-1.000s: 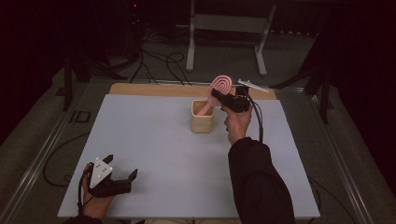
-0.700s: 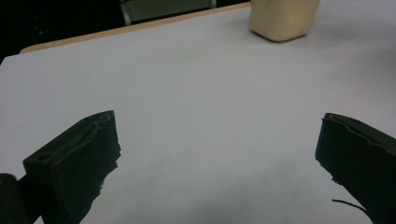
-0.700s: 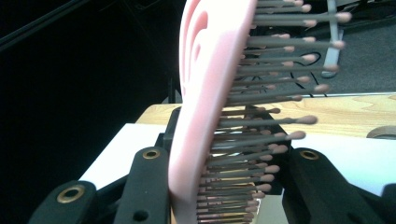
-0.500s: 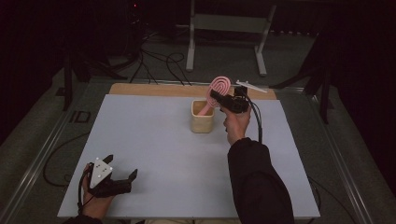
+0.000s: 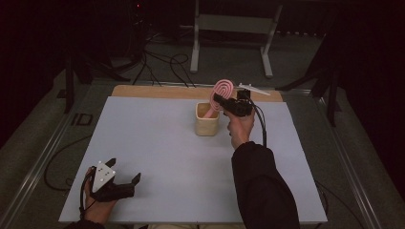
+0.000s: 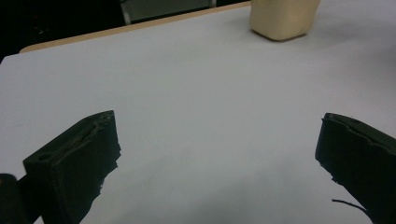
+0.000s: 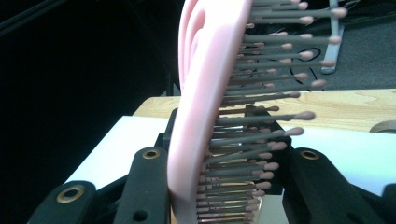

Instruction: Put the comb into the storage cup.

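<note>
- The right gripper is pinching a pink hairbrush, hovering just above and to the right of the beige cup, which is serving here as the landmark.
- In the right gripper view, one jaw is pressing on the brush's pink back and the other is sitting against its grey bristles.
- The hairbrush is tilting, its rounded head rising above and behind the cup's rim while its handle is slanting down into the cup's opening.
- The cup itself is standing upright on the white table, toward the far side, just in front of the bare wooden strip.
- The left gripper is resting well away from the cup, at the near left corner of the table, held in the person's left hand.
- Its jaws are standing spread wide with nothing between them; in the left gripper view they are pointing toward the cup, with bare tabletop lying between.
</note>
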{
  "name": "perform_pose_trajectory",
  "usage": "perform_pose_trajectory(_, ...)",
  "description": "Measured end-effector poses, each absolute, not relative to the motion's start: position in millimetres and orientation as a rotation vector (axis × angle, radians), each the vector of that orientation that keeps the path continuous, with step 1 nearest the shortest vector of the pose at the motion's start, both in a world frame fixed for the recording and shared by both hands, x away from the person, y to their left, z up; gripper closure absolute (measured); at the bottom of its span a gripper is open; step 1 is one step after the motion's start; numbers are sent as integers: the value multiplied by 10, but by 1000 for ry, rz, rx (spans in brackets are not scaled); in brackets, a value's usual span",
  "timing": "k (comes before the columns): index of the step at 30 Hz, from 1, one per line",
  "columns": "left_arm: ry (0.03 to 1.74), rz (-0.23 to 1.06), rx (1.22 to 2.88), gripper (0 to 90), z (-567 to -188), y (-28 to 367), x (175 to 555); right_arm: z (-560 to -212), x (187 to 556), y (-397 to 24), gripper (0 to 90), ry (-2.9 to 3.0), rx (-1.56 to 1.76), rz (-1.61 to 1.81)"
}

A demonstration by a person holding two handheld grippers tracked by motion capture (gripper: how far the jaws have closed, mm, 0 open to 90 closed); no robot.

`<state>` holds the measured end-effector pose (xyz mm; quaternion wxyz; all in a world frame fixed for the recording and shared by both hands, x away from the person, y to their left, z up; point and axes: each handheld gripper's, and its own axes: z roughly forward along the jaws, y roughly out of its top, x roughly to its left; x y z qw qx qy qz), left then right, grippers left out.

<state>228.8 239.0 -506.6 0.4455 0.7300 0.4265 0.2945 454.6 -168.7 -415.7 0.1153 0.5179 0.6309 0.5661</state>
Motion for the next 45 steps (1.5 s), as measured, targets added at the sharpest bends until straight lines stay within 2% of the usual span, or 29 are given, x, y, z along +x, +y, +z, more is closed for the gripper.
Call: perform_pose_trajectory(45, 1055, 729, 1806, 3, -5066, 2391, 2287, -4254, 4562, -1568, 633, 1901, 1495, 1599)
